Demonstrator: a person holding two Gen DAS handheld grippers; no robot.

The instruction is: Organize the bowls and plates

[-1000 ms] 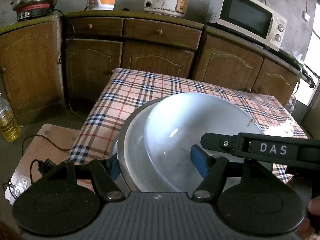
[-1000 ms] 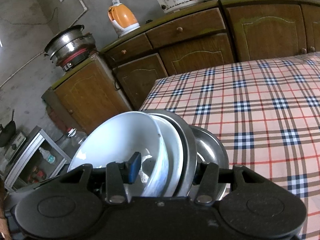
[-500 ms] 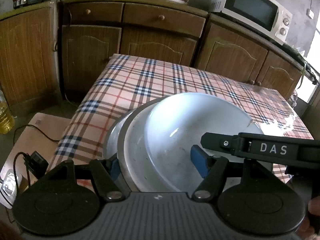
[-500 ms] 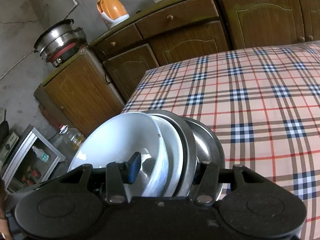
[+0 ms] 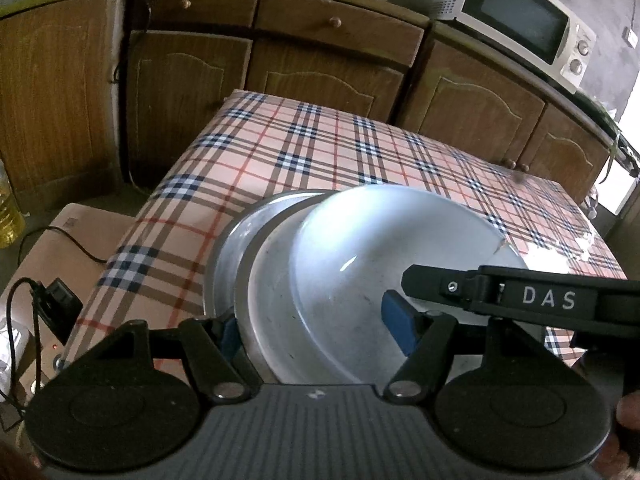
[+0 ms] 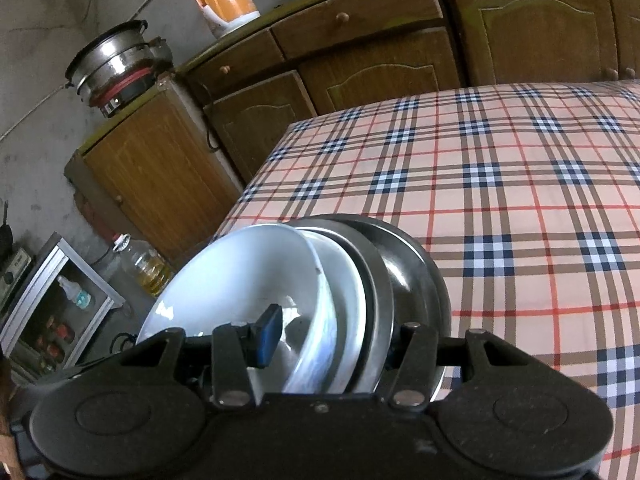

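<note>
Both claws (image 5: 316,328) (image 6: 332,340) clamped on tilted dish stack (image 5: 360,264).

Nested bowls (image 5: 360,280) over table (image 5: 320,152) edge

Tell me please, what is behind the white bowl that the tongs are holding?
Behind the white bowl sits a second white dish, then two steel plates, all nested. Their lower parts are covered by the right tongs, so anything further between them cannot be seen.
</note>
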